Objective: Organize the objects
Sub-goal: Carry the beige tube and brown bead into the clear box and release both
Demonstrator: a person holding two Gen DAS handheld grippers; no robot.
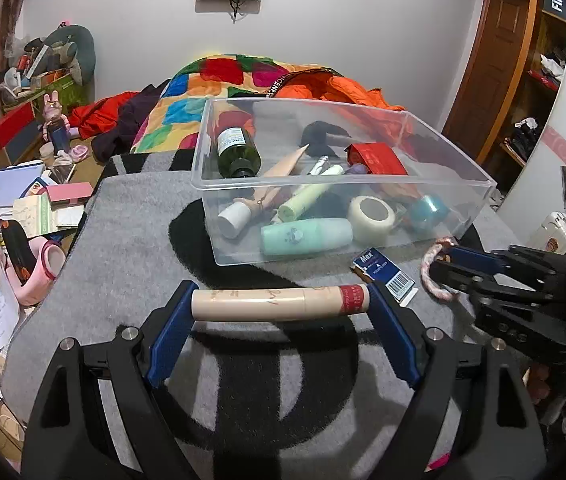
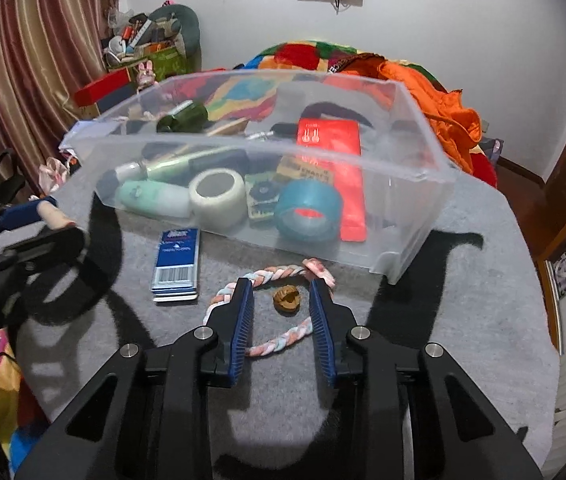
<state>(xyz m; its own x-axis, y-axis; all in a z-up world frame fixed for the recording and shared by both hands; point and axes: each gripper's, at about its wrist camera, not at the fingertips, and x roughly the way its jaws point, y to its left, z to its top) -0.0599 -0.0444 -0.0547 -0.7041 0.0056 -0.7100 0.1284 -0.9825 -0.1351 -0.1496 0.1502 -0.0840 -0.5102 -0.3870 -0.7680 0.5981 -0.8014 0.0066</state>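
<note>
My left gripper (image 1: pixel 281 305) is shut on a beige cosmetic tube (image 1: pixel 279 302), held end to end between the blue pads above the grey mat. Just beyond it stands a clear plastic bin (image 1: pixel 435 178) with bottles, tubes and tape rolls inside. In the right wrist view my right gripper (image 2: pixel 280 285) sits low over a pink, white and blue braided band (image 2: pixel 279 271) on the mat in front of the bin (image 2: pixel 411 168). Its fingers lie across the loop, with a narrow gap between the jaws. A small brown piece (image 2: pixel 286 299) lies in that gap, untouched.
A blue card pack (image 2: pixel 177 264) lies flat on the grey mat (image 2: pixel 463 320), left of the band and near the bin's front wall. The bin holds a green bottle (image 1: pixel 239 150), a red box (image 2: pixel 337 152) and a teal tape roll (image 2: pixel 307 212). Clutter fills the floor at left; a bed lies behind.
</note>
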